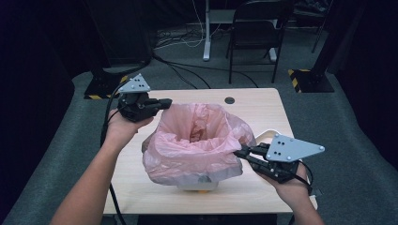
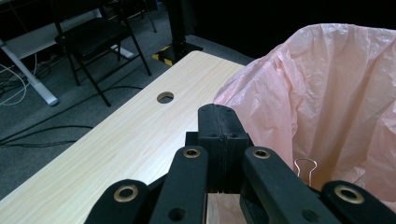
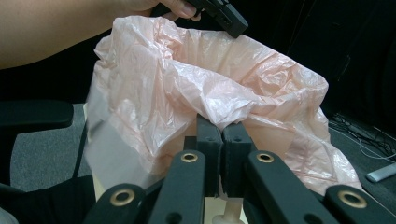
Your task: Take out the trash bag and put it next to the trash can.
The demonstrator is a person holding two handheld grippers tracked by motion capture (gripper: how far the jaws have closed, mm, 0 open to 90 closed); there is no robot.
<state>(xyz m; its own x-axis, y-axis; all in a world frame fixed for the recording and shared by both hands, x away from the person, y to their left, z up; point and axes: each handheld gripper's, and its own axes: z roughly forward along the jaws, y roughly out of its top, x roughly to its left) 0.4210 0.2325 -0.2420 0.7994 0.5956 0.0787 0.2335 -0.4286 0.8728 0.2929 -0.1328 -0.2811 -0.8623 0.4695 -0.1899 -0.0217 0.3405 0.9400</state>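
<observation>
Right gripper [image 1: 240,152]: jaws clamped on a fold of the pink plastic bag [image 1: 197,140] at its near-right rim; in the right gripper view the film bunches right over the closed pads [image 3: 208,135], so that's a real pinch. Left gripper [image 1: 165,102]: jaws fully together, tips at the bag's far-left rim; in the left gripper view the pads [image 2: 219,126] meet with bare table behind them and the film just beside, so I read it as clenched on nothing, or at most a sliver I can't make out. The bag sits mid-table, draped over and lining a small white bin [image 1: 197,183] whose base peeks out under the front edge. Handling: thin film, near weightless, fully limp, a bit slick, crinkles and holds no shape; likely tears if pulled hard against the bin rim. Best hold is the rim, pinching a doubled fold rather than a single layer, on opposite sides so the mouth stays spread. Count: one bag, one bin, two grippers, one wire binder-clip handle [image 2: 304,169] near the bag in the left gripper view, one wooden table [image 1: 141,154] with one cable hole [image 1: 229,100], one folding chair [image 1: 260,33] behind.
</observation>
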